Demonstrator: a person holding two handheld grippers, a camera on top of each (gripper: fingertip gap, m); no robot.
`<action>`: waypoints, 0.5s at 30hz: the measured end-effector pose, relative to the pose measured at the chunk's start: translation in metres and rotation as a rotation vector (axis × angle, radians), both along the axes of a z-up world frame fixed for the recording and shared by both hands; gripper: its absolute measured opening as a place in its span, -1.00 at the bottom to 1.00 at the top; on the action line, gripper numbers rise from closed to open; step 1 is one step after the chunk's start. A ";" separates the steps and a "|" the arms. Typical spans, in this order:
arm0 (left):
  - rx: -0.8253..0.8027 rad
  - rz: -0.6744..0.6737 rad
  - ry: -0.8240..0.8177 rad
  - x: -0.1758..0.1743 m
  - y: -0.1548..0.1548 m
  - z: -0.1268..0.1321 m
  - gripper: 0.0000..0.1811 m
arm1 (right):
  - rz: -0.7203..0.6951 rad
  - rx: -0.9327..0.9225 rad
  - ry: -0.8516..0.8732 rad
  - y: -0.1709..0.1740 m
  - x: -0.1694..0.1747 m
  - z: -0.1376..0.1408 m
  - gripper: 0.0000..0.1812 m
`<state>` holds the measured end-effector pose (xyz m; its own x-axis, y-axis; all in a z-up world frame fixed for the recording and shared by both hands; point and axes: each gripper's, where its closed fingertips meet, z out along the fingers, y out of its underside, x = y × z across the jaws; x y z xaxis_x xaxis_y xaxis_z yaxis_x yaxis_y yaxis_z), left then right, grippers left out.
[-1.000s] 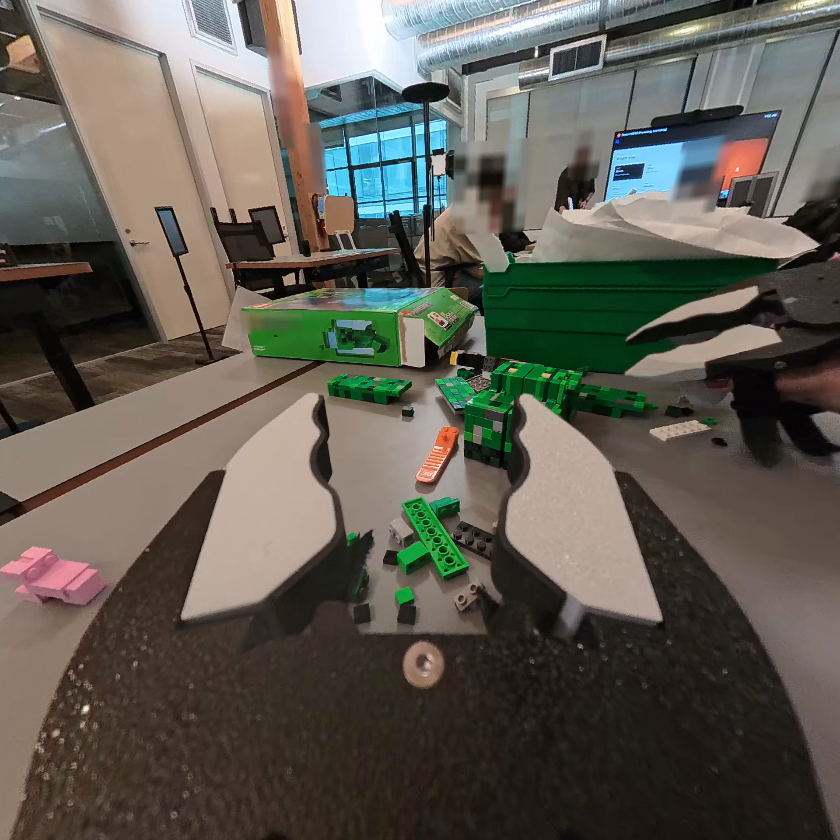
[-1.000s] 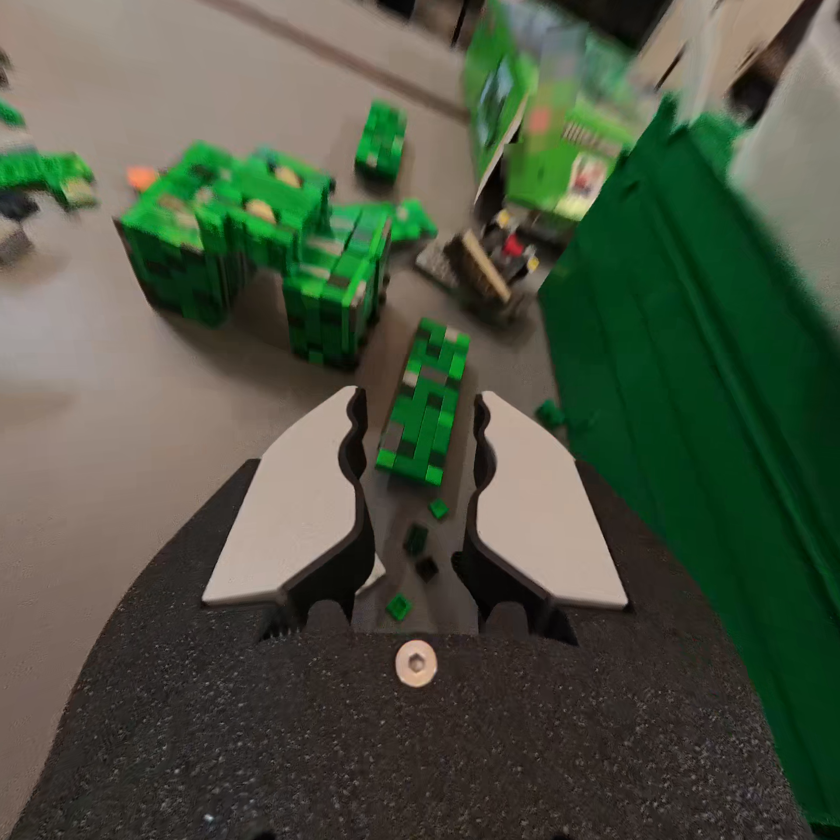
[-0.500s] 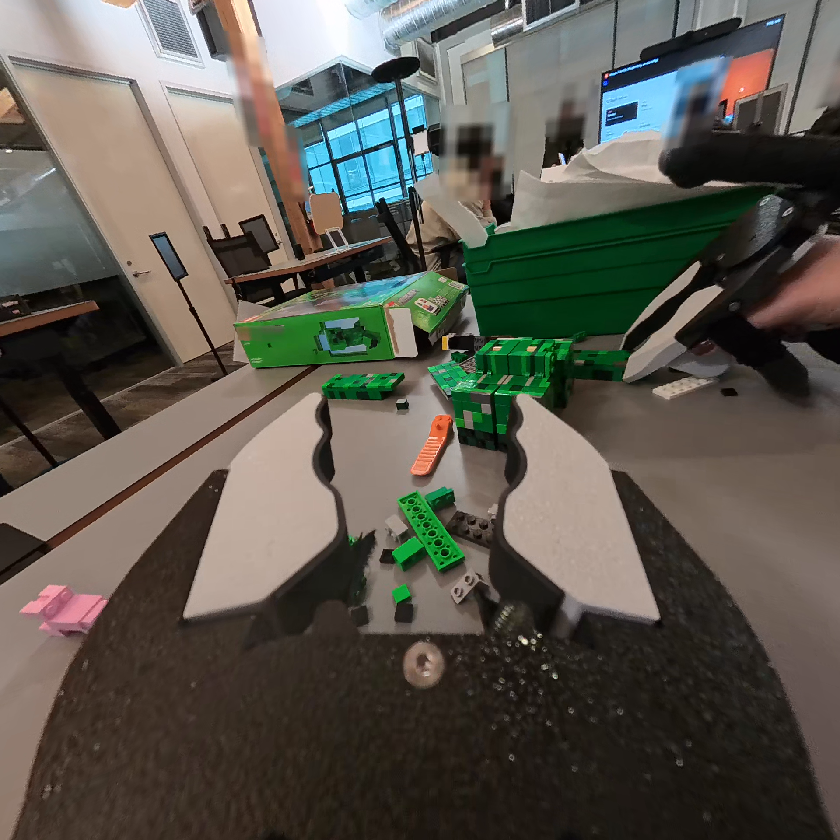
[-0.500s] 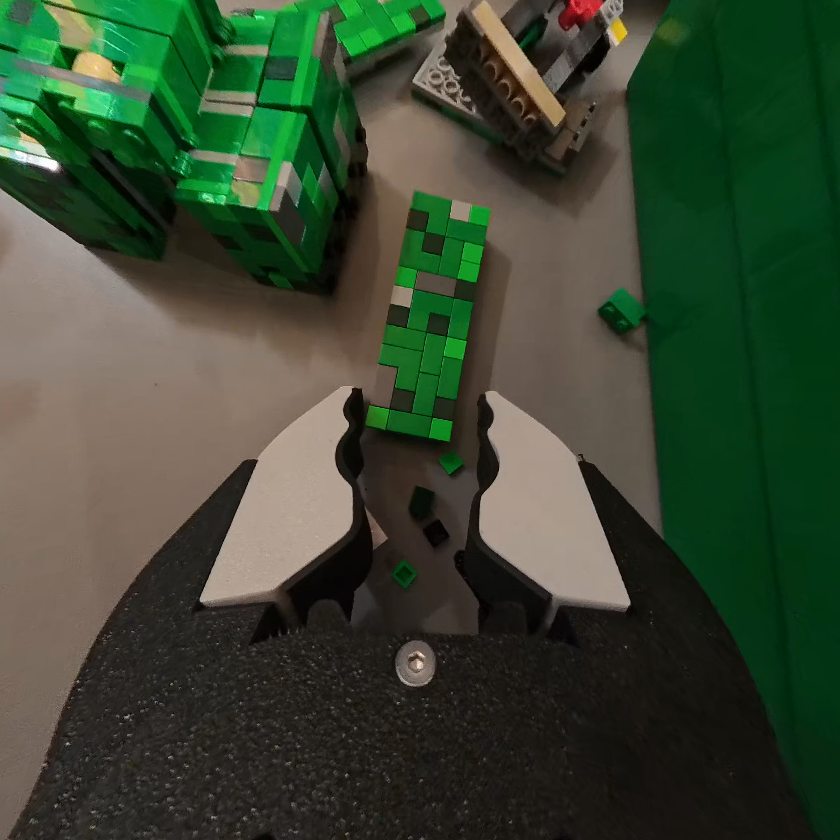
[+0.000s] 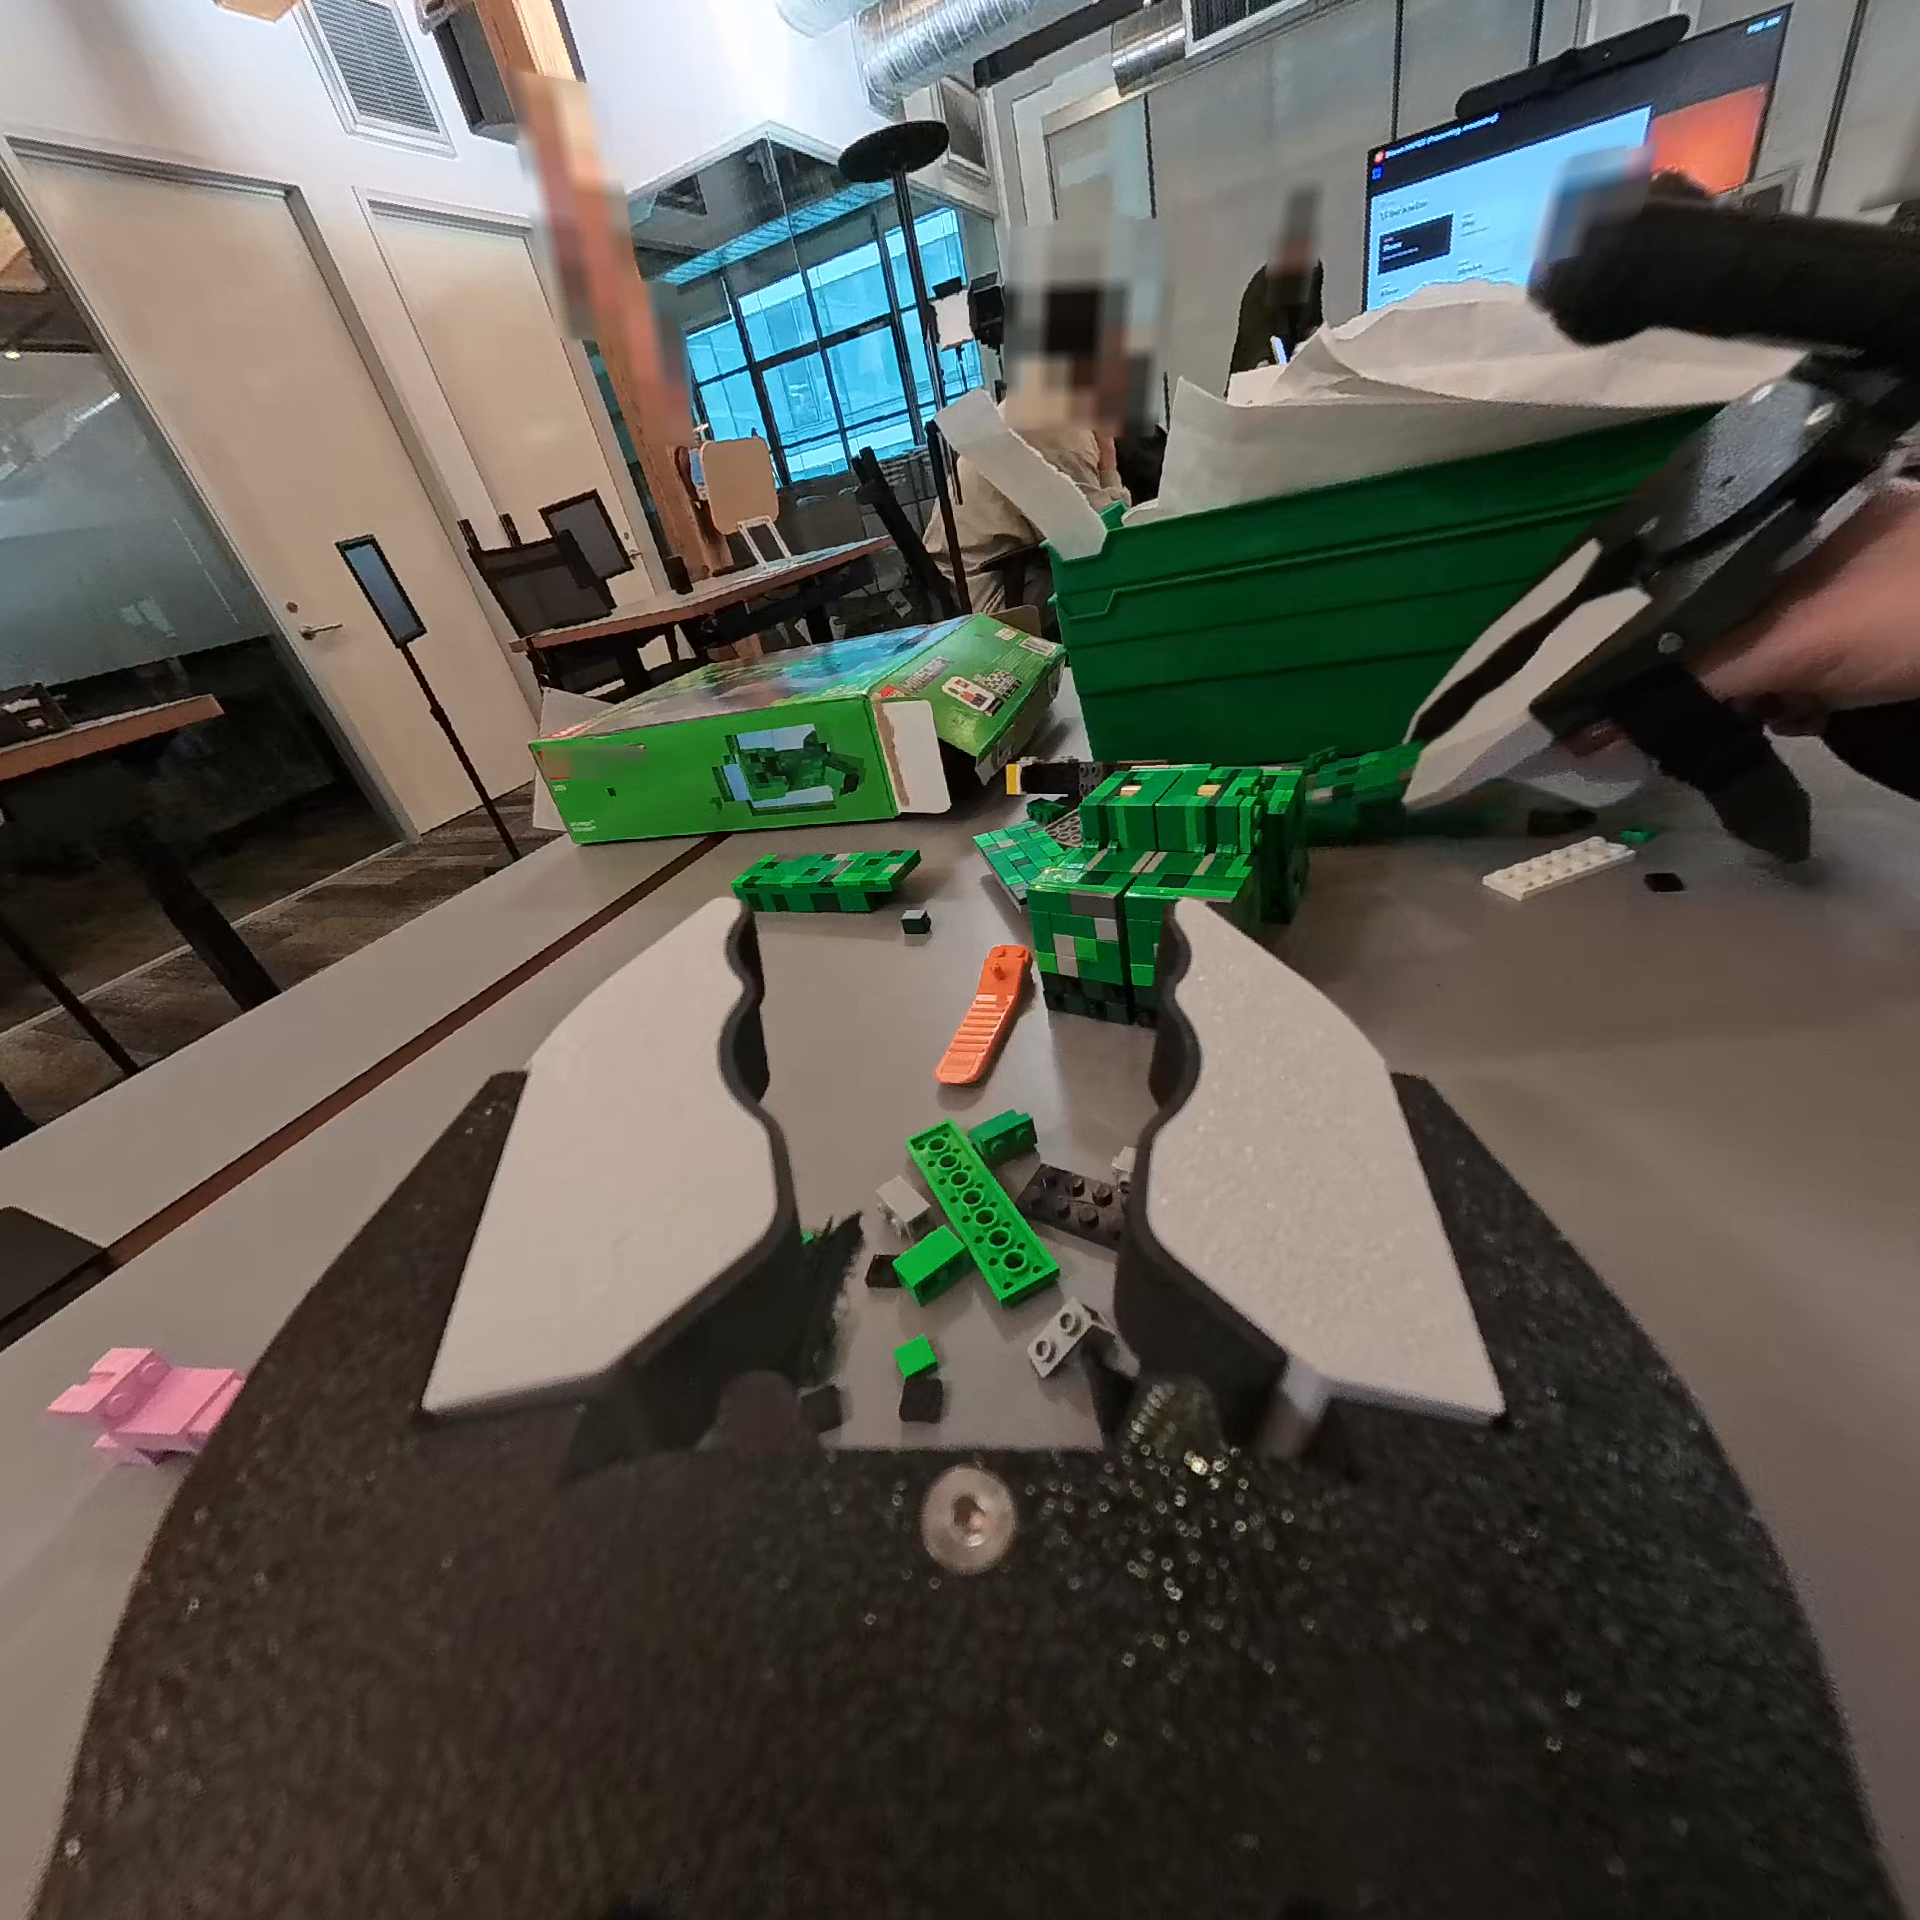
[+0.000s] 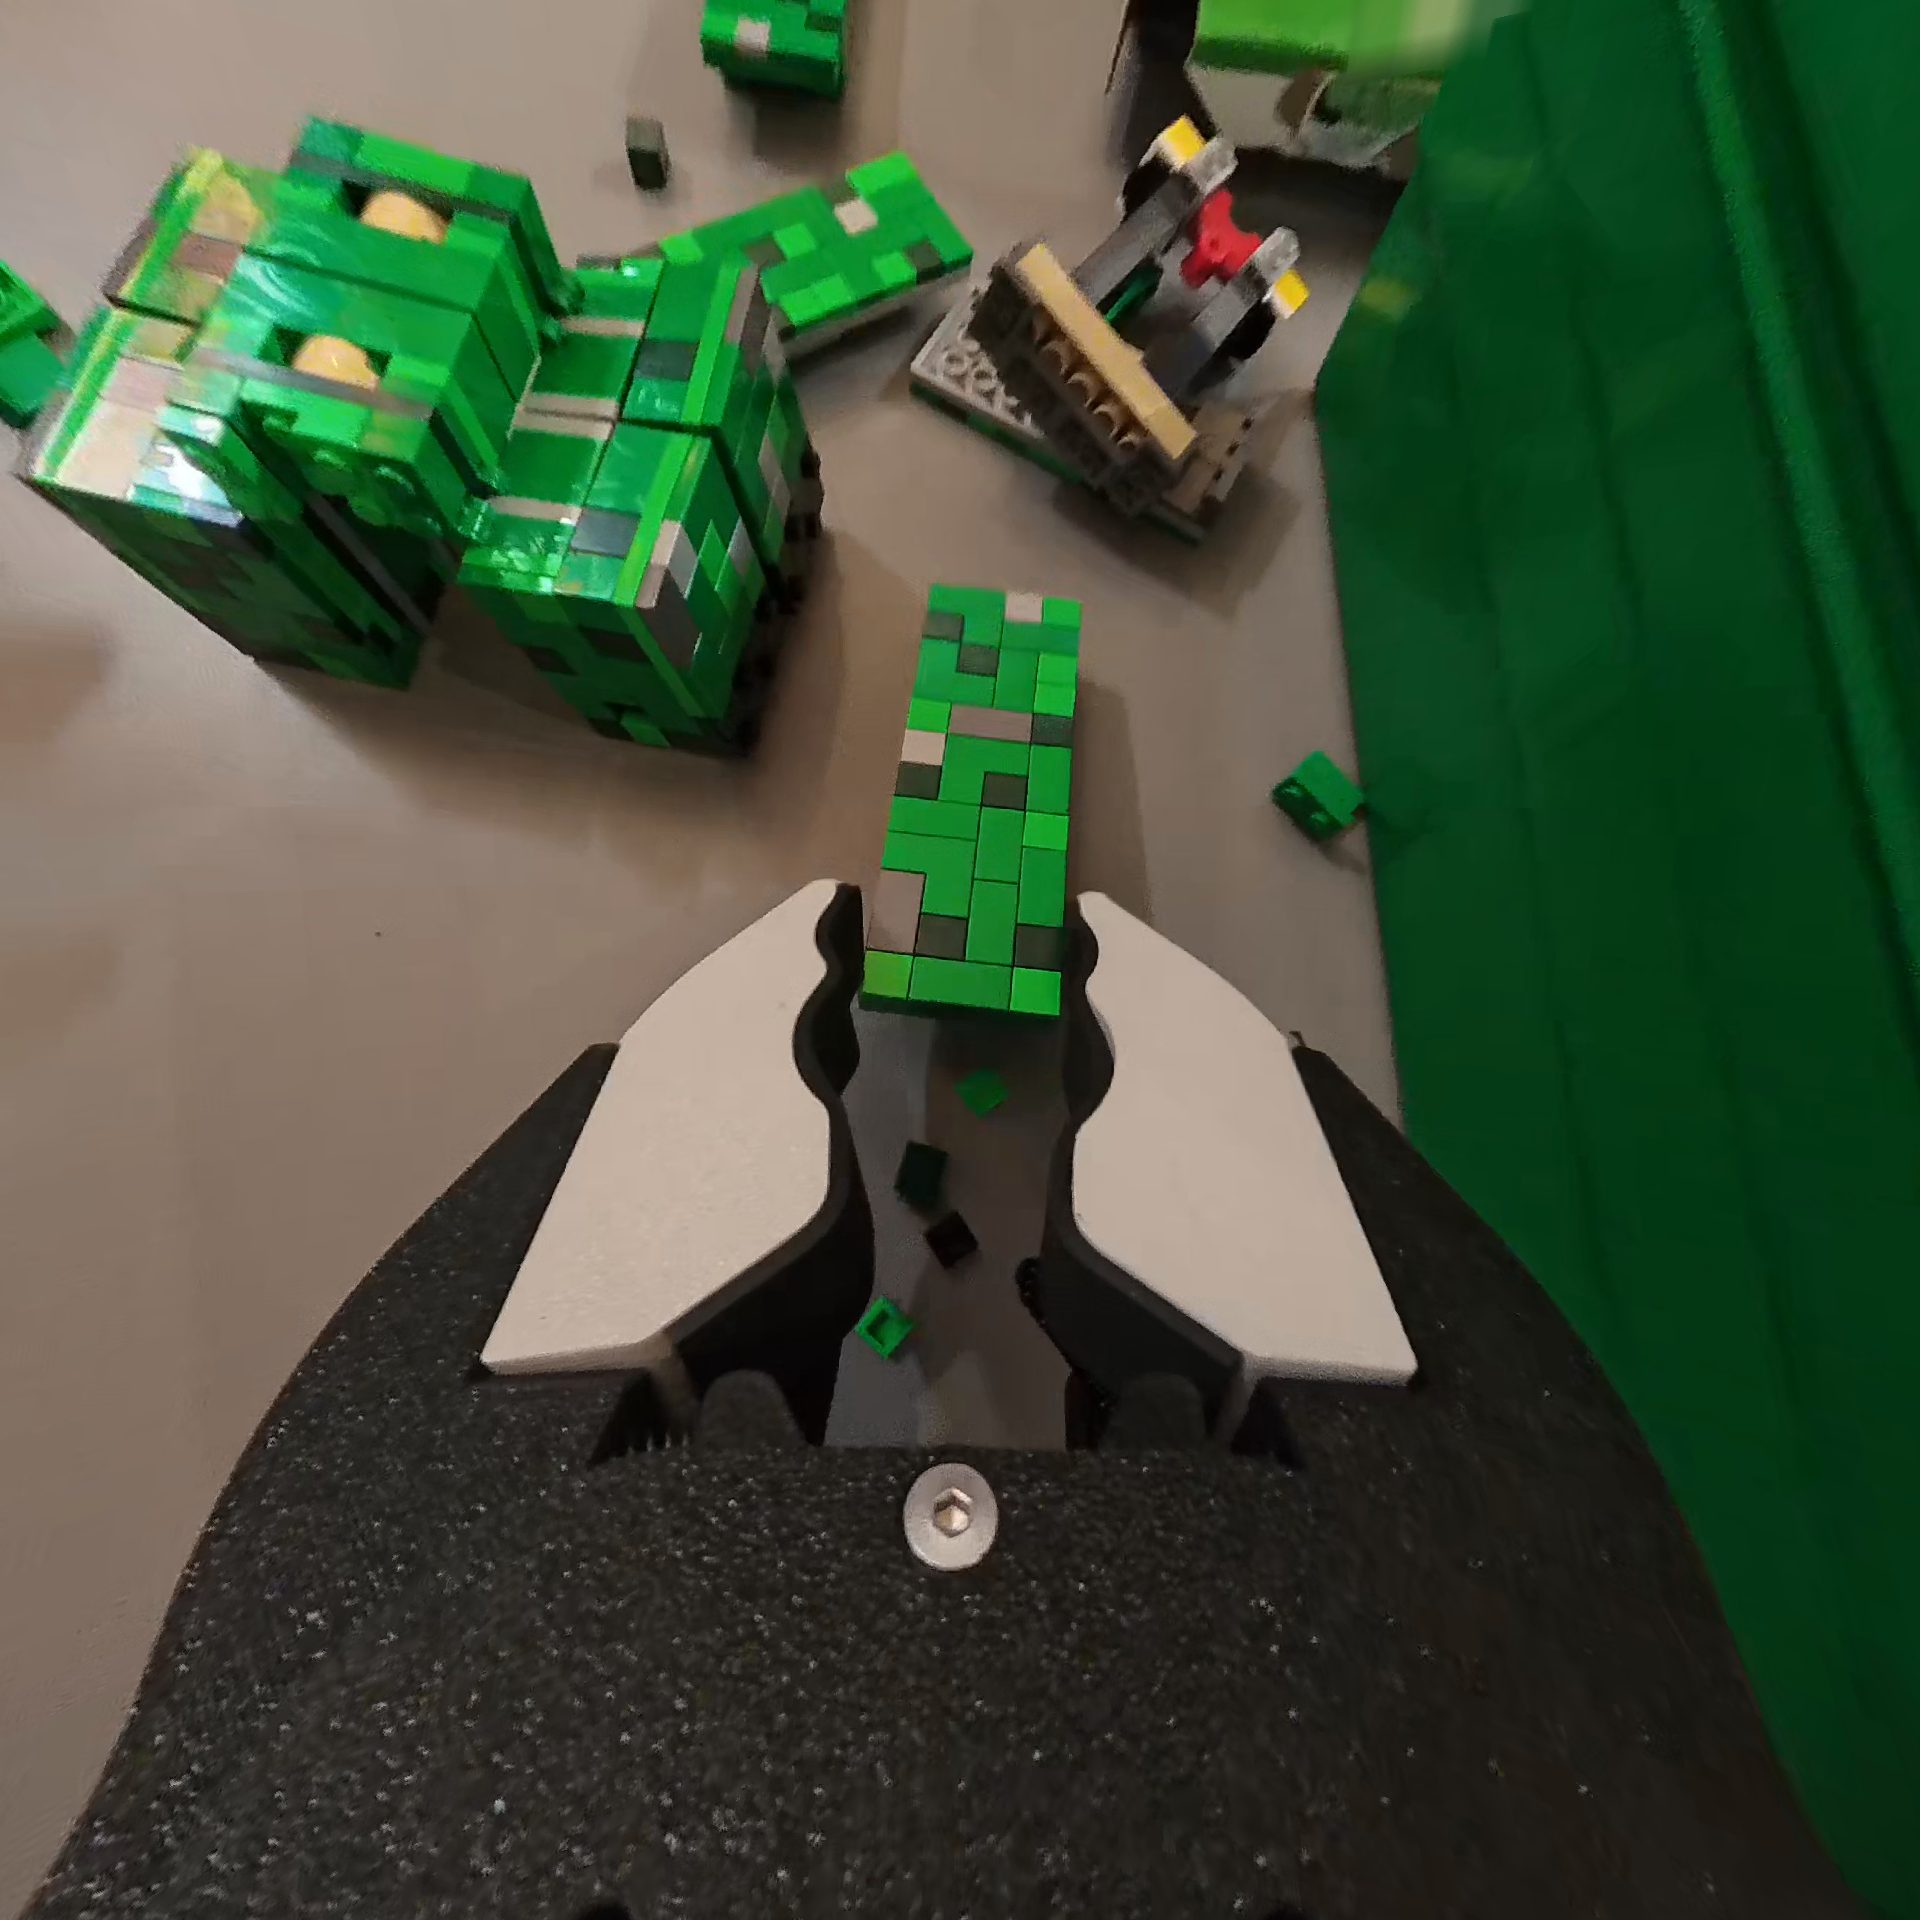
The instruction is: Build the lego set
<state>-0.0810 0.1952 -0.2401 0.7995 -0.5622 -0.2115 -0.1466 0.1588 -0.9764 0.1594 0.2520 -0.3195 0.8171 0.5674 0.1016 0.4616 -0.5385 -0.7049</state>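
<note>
A flat green mosaic panel (image 6: 982, 800) lies on the grey table, pointing away from my right gripper (image 6: 966, 925). The right gripper is open, its jaws closely flank the panel's near end, and I cannot tell if they touch it. The big green blocky build (image 6: 468, 447) stands left of the panel and also shows in the left wrist view (image 5: 1153, 873). My left gripper (image 5: 956, 935) is open and empty, low over loose bricks including a long green brick (image 5: 977, 1210). An orange brick separator (image 5: 982, 1013) lies just ahead. The right gripper (image 5: 1455, 727) appears far right, tilted down.
A green bin (image 5: 1299, 623) with white paper stands at the back, its wall (image 6: 1610, 727) close on the right. A grey build with red and yellow parts (image 6: 1112, 384), another green panel (image 5: 826, 878), the set's box (image 5: 790, 738), a white plate (image 5: 1558, 862) and a pink figure (image 5: 145, 1403) lie around.
My right gripper has moved forward and down so its jaws now flank the panel's near end, and its gap has narrowed slightly. My left gripper has barely moved.
</note>
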 end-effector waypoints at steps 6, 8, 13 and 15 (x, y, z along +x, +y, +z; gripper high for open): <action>0.001 -0.002 0.009 0.001 0.000 -0.001 -0.21 | -0.027 0.056 0.147 -0.002 0.003 0.023 -0.61; 0.003 -0.004 0.015 0.002 -0.001 -0.001 -0.21 | -0.035 0.077 0.209 -0.003 0.006 0.033 -1.00; 0.001 -0.008 0.039 0.005 -0.001 -0.003 -0.22 | -0.018 0.124 0.283 -0.005 0.010 0.054 -1.00; 0.001 -0.006 0.048 0.005 -0.001 -0.004 -0.21 | 0.010 0.087 0.216 -0.008 0.008 0.043 -0.98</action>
